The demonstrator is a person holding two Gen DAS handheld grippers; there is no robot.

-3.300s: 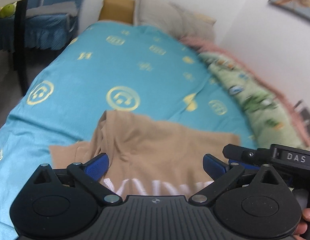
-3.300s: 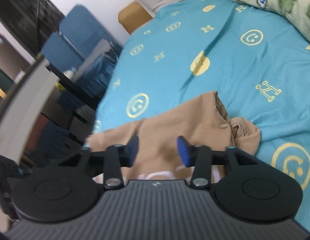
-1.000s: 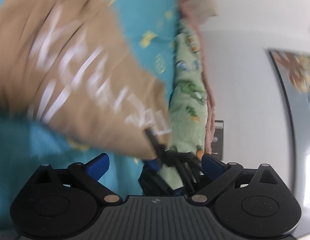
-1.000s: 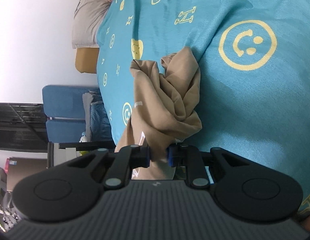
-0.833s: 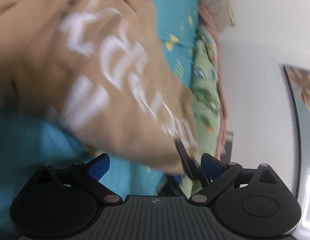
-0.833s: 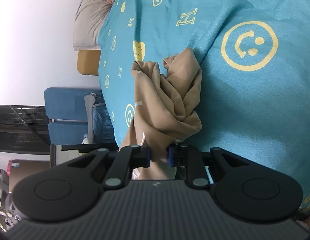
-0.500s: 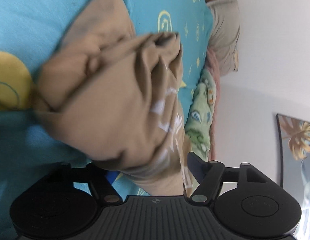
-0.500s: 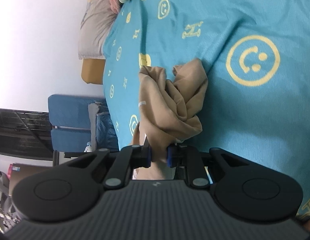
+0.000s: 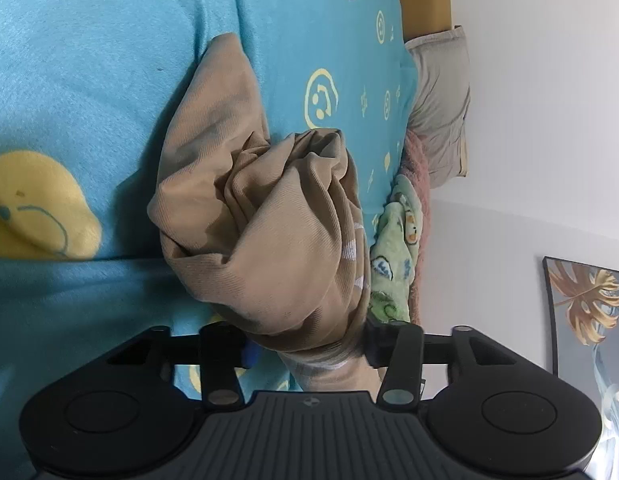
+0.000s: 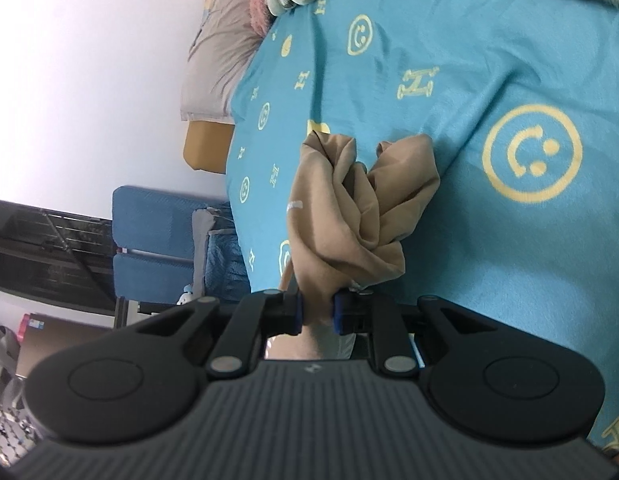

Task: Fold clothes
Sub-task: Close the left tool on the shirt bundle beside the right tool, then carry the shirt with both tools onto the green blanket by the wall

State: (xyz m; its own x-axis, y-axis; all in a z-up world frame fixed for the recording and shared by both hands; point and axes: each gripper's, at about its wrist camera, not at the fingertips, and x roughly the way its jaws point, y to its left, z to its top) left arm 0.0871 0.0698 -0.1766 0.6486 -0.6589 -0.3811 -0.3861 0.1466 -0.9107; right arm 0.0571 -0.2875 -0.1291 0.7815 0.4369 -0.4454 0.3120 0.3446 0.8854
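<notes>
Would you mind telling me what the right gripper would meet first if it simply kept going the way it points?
The right gripper is shut on the tan shirt, so bunched fabric already lies directly ahead. Past that bundle comes the blue smiley bedspread, probably next, though depth is hard to judge here.

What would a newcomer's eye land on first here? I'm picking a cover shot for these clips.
First the bunched tan shirt, gripped by the left gripper and the right gripper and hanging crumpled in front of the bed. Next, the bright blue bedspread with yellow smiley faces filling the background. A green cartoon blanket lies along the bed's wall side.
</notes>
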